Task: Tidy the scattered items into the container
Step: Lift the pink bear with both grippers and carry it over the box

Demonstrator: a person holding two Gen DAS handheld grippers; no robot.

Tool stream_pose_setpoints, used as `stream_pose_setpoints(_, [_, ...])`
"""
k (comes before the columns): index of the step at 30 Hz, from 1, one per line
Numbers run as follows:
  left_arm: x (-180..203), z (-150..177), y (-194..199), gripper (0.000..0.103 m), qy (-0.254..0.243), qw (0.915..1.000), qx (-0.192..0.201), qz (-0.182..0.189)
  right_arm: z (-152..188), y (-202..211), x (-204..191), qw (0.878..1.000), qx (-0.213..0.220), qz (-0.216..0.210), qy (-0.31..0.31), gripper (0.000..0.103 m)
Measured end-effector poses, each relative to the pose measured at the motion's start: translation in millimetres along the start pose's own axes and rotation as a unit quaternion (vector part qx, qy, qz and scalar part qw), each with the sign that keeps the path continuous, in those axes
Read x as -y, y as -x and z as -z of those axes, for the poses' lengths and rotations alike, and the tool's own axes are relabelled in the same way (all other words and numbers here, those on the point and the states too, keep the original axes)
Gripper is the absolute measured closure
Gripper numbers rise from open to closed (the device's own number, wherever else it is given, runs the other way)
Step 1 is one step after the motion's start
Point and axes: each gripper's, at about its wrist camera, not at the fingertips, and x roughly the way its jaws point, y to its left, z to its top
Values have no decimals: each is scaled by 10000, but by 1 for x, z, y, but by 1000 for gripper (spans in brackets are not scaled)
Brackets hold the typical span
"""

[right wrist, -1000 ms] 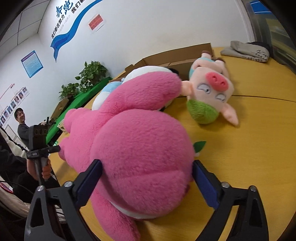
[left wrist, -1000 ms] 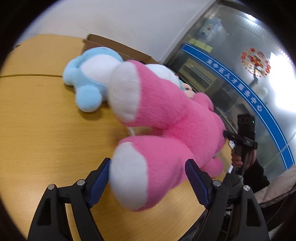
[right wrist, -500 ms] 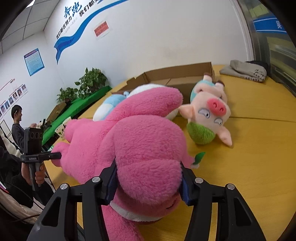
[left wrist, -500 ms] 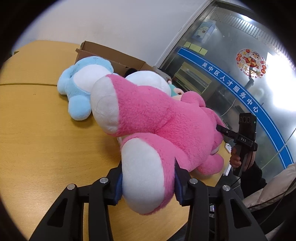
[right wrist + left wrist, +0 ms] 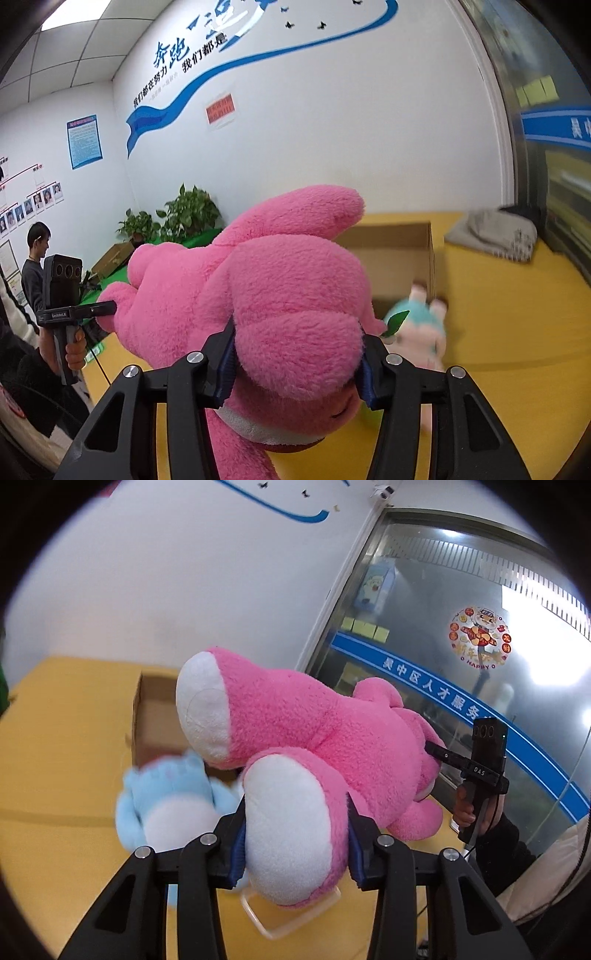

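A big pink plush bear point(image 5: 295, 738) hangs above the yellow table, held at both ends. My left gripper point(image 5: 295, 845) is shut on one white-soled foot. My right gripper point(image 5: 295, 369) is shut on the bear's point(image 5: 280, 288) head. Behind the bear stands an open cardboard box point(image 5: 155, 716), seen too as the box point(image 5: 399, 254) in the right wrist view. A light blue plush point(image 5: 166, 805) lies on the table under the bear, in front of the box. A pig plush point(image 5: 421, 336) with a teal cap lies by the box's near corner, blurred.
A grey folded cloth point(image 5: 495, 232) lies at the far right of the table. A glass wall point(image 5: 461, 646) borders one side. A person's hand holds another camera handle point(image 5: 480, 786) beyond the table edge. A person point(image 5: 35, 266) stands by potted plants point(image 5: 184, 214).
Both grippers have lifted the pink bear off the table and carried it up toward the box. The blue plush and the pig now lie lower in view, uncovered.
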Motion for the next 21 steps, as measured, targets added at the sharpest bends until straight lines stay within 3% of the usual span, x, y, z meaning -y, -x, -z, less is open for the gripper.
stream_pose_setpoints(4, [-19, -72, -36, 61, -334, 9991, 143, -239, -67, -52, 23, 9998, 171, -17, 89, 47])
stream_pose_setpoints(10, [-80, -179, -144, 61, -340, 9973, -28, -651, -149, -154, 81, 9999, 36, 45, -133, 47])
stream_pose_setpoints(13, [-121, -179, -214, 61, -91, 9949, -483, -877, -159, -223, 123, 9988, -330, 190, -308, 47])
stream_pose_setpoints(17, [-177, -179, -307, 61, 241, 9868, -1087, -1174, -139, -304, 182, 9916, -1029, 420, -658, 47])
stream_pose_setpoints(21, [-215, -147, -392, 61, 512, 9672, -1965, -1525, -104, -354, 219, 9770, -1760, 726, -959, 46])
